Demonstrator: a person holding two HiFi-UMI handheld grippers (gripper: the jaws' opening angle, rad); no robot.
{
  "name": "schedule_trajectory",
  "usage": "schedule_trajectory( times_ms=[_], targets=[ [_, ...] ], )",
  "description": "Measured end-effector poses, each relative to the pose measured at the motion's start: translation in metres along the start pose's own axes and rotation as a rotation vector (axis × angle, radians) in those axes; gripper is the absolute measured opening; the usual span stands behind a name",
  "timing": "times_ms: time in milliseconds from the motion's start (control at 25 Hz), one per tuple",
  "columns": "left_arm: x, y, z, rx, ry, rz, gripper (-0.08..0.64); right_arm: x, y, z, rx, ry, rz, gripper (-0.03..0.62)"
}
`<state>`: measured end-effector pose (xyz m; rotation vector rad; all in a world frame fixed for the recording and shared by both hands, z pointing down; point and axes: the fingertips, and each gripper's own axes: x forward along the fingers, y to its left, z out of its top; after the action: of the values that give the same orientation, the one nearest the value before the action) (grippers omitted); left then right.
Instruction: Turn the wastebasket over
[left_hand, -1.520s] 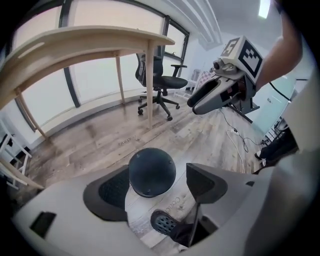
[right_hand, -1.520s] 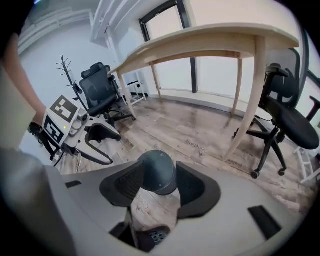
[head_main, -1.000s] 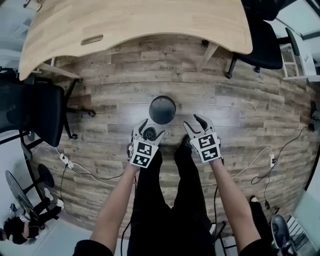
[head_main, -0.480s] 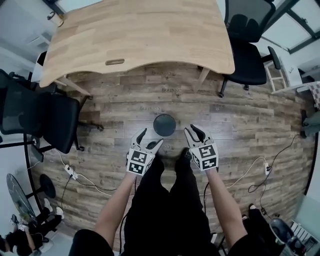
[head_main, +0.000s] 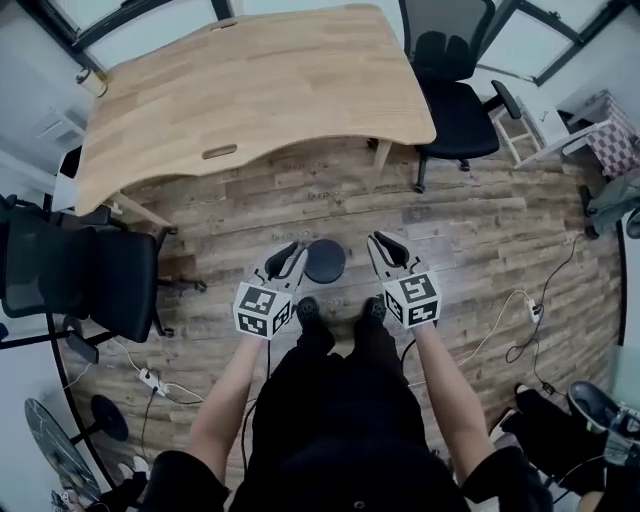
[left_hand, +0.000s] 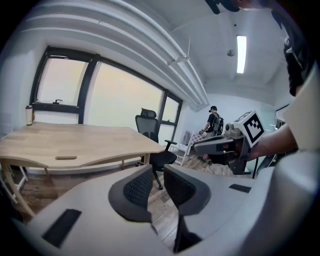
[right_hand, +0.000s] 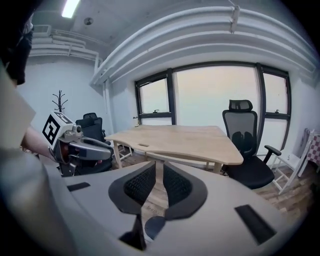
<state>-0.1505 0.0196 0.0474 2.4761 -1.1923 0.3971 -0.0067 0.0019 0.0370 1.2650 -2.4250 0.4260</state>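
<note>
The wastebasket (head_main: 324, 260) stands on the wood floor just ahead of my feet; from above it is a dark round disc. Both grippers hang in the air above it, one on each side, touching nothing. My left gripper (head_main: 290, 251) (left_hand: 158, 181) has just been closing; its pads are almost together and nothing is between them. My right gripper (head_main: 386, 243) (right_hand: 157, 176) has also just been closing, down to a thin slit, and it too is empty. Each gripper view shows the other gripper alongside: the right gripper (left_hand: 226, 147) and the left gripper (right_hand: 80, 148).
A large wooden table (head_main: 250, 90) stands beyond the basket. Black office chairs are at its right (head_main: 455, 105) and at my left (head_main: 85, 280). Cables and a power strip (head_main: 530, 310) lie on the floor to the right. Another person (left_hand: 214, 121) stands far back.
Both grippers have lifted up and away from the wastebasket, which stays on the floor. Their jaws have gone from spread wide to nearly together. The head view has risen and takes in more of the room.
</note>
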Motion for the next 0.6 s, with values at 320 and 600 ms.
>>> schedule_trajectory(
  times_ms=[320,600],
  targets=[
    [0.001,0.005,0.067,0.065,-0.084,-0.062,0.041,-0.014,-0.008,0.066,0.006,-0.128,-0.066,0.060],
    [-0.007,0.005,0.115,0.051,-0.166,-0.115,0.018,-0.032,-0.012,0.102,0.019,-0.202,-0.070,0.044]
  ],
)
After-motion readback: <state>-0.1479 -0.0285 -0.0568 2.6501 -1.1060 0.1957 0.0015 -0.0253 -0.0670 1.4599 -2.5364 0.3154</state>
